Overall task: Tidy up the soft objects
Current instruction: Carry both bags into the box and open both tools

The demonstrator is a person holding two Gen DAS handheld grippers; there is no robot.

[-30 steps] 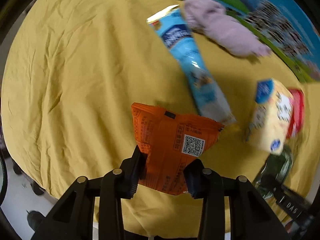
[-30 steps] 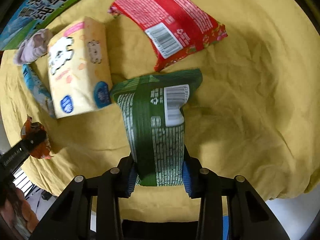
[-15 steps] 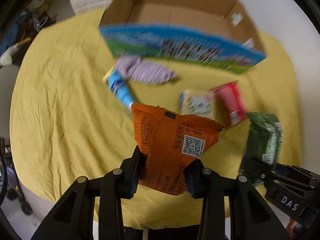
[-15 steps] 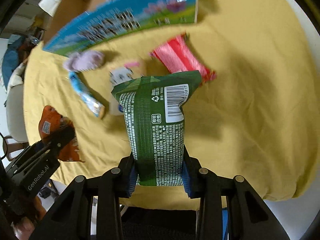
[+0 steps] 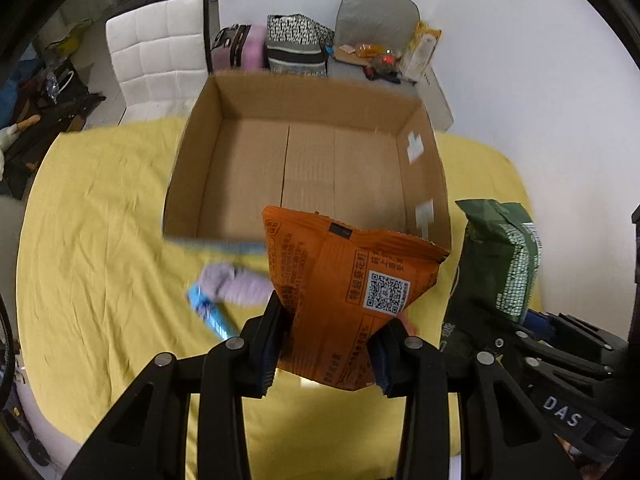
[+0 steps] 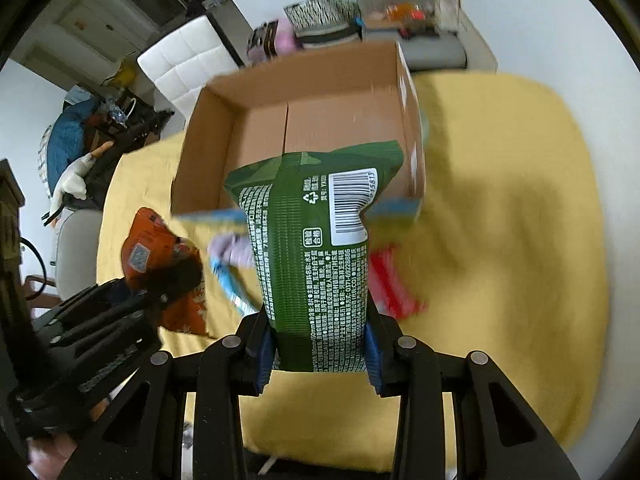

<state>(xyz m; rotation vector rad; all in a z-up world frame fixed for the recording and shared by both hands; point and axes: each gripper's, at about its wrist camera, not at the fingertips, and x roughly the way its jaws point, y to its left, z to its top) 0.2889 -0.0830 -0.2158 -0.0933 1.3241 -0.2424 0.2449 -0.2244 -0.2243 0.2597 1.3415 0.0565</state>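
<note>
My left gripper (image 5: 326,344) is shut on an orange snack packet (image 5: 348,292) and holds it in the air in front of an open cardboard box (image 5: 308,168). My right gripper (image 6: 318,350) is shut on a green packet (image 6: 312,248), also raised before the box (image 6: 304,120). The green packet shows at the right of the left wrist view (image 5: 504,256); the orange packet shows at the left of the right wrist view (image 6: 160,256). The box interior looks bare. A purple soft item (image 5: 236,284), a blue packet (image 5: 210,312) and a red packet (image 6: 394,284) lie on the yellow cloth below.
The table wears a yellow cloth (image 5: 100,240). Behind it stand a white chair (image 5: 160,64), bags (image 5: 296,44) and a grey seat with clutter (image 5: 384,56) against a white wall. Furniture and clutter fill the left of the right wrist view (image 6: 76,152).
Both grippers have risen and tilted up with their packets. The view went from the items on the cloth to the open box and the room behind.
</note>
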